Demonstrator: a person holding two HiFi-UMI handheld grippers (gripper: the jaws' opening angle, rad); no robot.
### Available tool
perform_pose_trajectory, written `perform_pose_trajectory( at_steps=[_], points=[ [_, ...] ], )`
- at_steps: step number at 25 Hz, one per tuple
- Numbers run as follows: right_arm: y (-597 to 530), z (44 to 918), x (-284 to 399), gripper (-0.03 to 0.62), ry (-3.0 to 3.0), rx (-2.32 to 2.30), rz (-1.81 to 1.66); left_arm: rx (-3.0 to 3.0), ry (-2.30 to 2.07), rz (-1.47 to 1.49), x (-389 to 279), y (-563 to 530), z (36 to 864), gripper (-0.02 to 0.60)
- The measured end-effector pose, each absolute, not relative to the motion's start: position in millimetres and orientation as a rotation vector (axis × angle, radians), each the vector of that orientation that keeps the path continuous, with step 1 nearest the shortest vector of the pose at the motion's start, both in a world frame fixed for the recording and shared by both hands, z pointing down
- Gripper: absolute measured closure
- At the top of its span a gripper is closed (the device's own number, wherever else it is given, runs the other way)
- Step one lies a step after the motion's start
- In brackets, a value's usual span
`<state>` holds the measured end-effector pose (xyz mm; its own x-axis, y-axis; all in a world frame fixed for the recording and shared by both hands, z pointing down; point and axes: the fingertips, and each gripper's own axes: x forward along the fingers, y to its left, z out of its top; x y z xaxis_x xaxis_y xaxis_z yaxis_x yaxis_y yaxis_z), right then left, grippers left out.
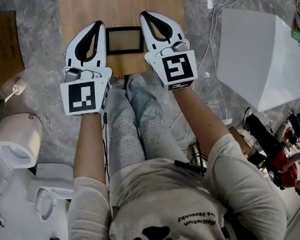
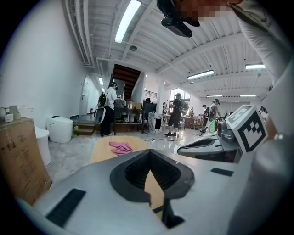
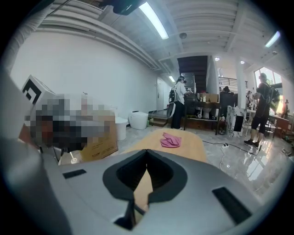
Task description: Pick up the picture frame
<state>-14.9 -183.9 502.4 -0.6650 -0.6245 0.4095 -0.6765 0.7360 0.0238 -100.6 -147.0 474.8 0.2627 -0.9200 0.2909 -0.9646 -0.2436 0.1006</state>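
Observation:
The picture frame [image 1: 125, 40], black-edged with a tan middle, lies flat near the front edge of the wooden table [image 1: 81, 11]. My left gripper [image 1: 100, 24] hovers just left of the frame and my right gripper [image 1: 144, 13] just right of it, with the frame between them. Both point forward over the table and both are shut, with nothing between their jaws. In the left gripper view the closed fingertips [image 2: 149, 152] meet in front of the tabletop. The right gripper view shows its own shut tips [image 3: 147, 152] the same way.
A pink cloth [image 2: 120, 148] [image 3: 172, 140] lies further along the table. A white toilet [image 1: 15, 139] stands at the left, a white box [image 1: 258, 53] at the right, and cables [image 1: 213, 30] cross the floor. A cardboard box [image 3: 98, 140] stands beside the table, and people stand far behind it.

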Motion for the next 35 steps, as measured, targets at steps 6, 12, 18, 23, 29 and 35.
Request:
perform_pose_trajectory(
  at_steps=[6, 12, 18, 23, 29, 35],
  points=[
    [-185, 520, -15, 0.586, -2.533, 0.955, 0.182, 2.261, -1.740, 0.269, -99, -149, 490, 0.574],
    [-183, 545, -19, 0.586, -2.504, 0.904, 0.194, 2.233, -1.718, 0.314, -100, -146, 514, 0.574],
    [-182, 565, -24, 0.586, -2.486, 0.840, 0.198, 2.201, -1.698, 0.341, -101, -144, 535, 0.574],
    [-181, 581, -29, 0.586, -2.474, 0.793, 0.210, 2.189, -1.676, 0.364, -99, -142, 550, 0.574],
    [-176, 605, -35, 0.586, -2.447, 0.711, 0.215, 2.161, -1.648, 0.378, -97, -141, 568, 0.574],
    [-170, 623, -36, 0.585, -2.416, 0.649, 0.226, 2.143, -1.626, 0.410, -96, -138, 583, 0.574]
  ],
)
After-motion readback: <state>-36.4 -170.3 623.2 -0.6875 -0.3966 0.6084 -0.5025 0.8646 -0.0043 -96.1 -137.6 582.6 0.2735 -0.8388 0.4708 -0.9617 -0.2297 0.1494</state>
